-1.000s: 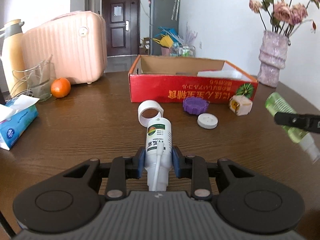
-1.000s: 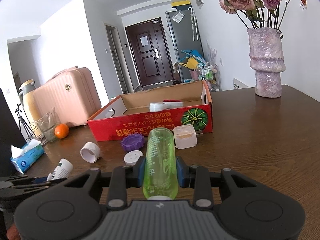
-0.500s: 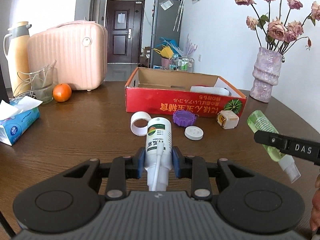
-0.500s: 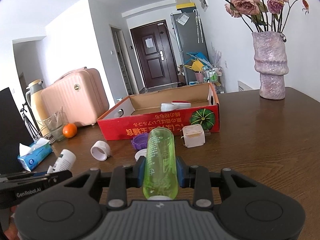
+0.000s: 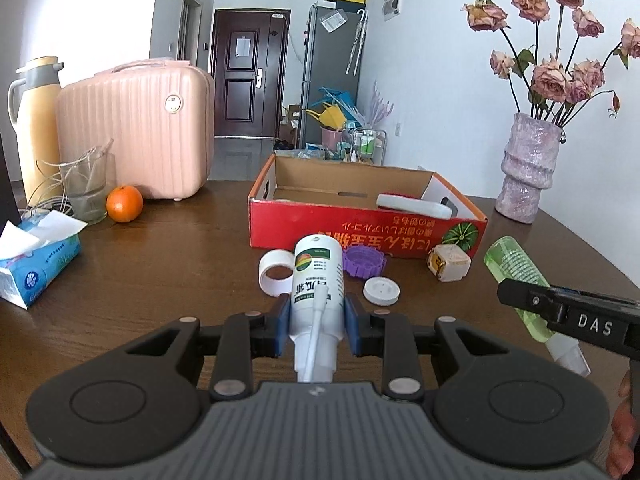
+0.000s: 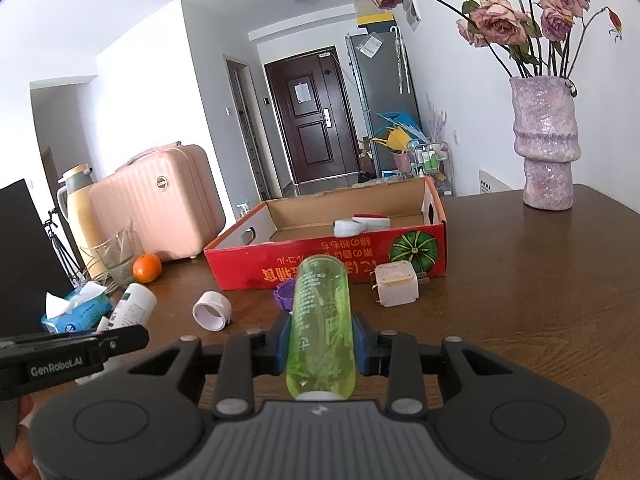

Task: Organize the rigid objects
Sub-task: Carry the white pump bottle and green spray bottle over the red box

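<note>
Plastic and rigid, the white bottle (image 5: 318,280) sits clamped mid-body in the closed left claw (image 5: 316,322) and the smooth green bottle (image 6: 320,320) likewise in the closed right claw (image 6: 320,342), both above the table (image 6: 540,300); both look light but may slip. Between them and the red box (image 5: 360,228) lie a tape roll (image 5: 275,272), purple lid (image 5: 365,262), white cap (image 5: 381,290) and plug (image 5: 448,267).

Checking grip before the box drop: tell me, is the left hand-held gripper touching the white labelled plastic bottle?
Touching. Left wrist view: the left hand-held gripper's blue pads press both sides of the white labelled plastic bottle.
</note>
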The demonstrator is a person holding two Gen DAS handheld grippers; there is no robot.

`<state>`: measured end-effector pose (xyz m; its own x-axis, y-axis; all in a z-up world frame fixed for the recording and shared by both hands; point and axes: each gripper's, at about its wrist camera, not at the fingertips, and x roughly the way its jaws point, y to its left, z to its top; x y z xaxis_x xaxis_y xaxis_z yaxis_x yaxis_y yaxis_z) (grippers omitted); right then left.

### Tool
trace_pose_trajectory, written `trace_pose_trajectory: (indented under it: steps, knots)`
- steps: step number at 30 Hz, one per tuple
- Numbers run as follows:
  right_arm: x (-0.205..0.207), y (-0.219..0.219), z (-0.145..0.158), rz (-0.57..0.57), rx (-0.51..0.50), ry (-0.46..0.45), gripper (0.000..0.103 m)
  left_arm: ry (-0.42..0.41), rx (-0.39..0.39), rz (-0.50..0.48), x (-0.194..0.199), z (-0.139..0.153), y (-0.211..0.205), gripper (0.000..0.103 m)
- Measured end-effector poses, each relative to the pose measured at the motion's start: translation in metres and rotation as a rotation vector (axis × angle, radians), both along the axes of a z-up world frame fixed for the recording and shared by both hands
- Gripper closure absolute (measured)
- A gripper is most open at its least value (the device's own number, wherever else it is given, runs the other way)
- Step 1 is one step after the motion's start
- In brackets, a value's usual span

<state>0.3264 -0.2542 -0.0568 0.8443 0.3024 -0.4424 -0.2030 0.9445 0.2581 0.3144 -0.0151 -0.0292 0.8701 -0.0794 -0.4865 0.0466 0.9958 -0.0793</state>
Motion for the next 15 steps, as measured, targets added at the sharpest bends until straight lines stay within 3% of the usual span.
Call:
trace_pose_trajectory:
  steps: [15]
  knots:
    - [0.032, 0.003, 0.024, -0.022, 0.006, -0.050, 0.072, -0.075, -0.026, -0.015, 0.037, 0.034, -0.017, 0.074]
